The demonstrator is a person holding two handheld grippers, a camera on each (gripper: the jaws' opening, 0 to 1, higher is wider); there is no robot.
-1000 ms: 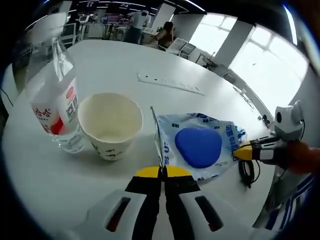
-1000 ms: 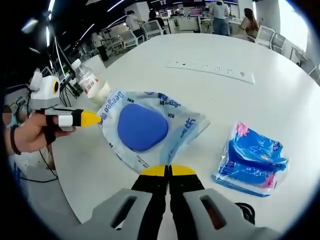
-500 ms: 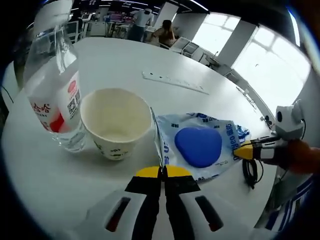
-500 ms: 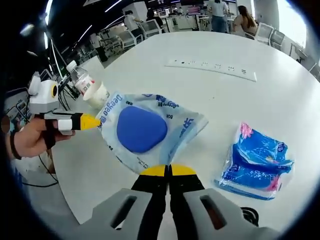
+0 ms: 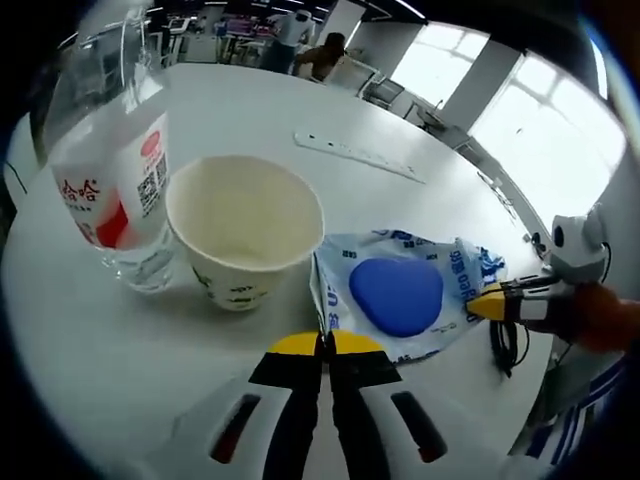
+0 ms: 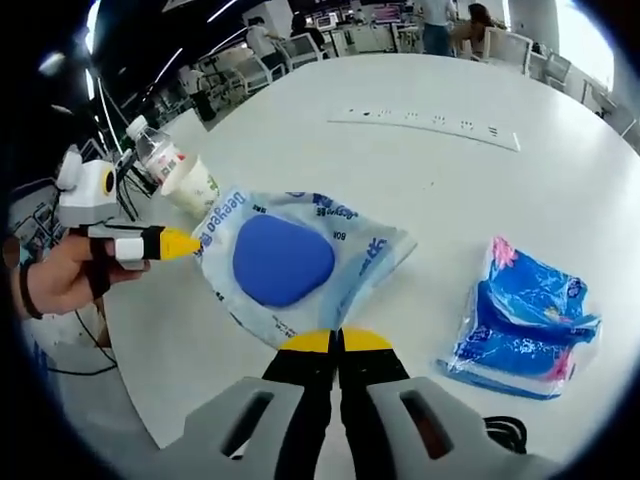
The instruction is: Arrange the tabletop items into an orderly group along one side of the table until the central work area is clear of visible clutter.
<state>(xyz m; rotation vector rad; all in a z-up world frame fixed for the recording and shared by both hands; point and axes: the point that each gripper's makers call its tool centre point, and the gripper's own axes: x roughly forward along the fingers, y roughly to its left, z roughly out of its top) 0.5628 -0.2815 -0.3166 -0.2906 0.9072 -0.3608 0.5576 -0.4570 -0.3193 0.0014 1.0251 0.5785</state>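
Observation:
A clear plastic bag with a blue pad inside (image 5: 398,293) (image 6: 285,260) is held between both grippers just above the white table (image 5: 250,110). My left gripper (image 5: 324,343) is shut on one edge of the bag. My right gripper (image 6: 338,340) is shut on the opposite edge. In the left gripper view the right gripper (image 5: 487,303) enters from the right; in the right gripper view the left gripper (image 6: 180,241) comes in from the left, in a person's hand. A paper cup (image 5: 246,240) (image 6: 190,184) and a water bottle (image 5: 108,170) (image 6: 152,150) stand beside the bag.
A blue tissue pack (image 6: 525,325) lies on the table to the right. A white power strip (image 5: 360,157) (image 6: 430,127) lies farther across the table. A black cable (image 5: 500,340) hangs at the table's edge. People and desks fill the background.
Both grippers have carried the bag closer to the paper cup and bottle, which now look larger in the left gripper view. Both grips stay unchanged.

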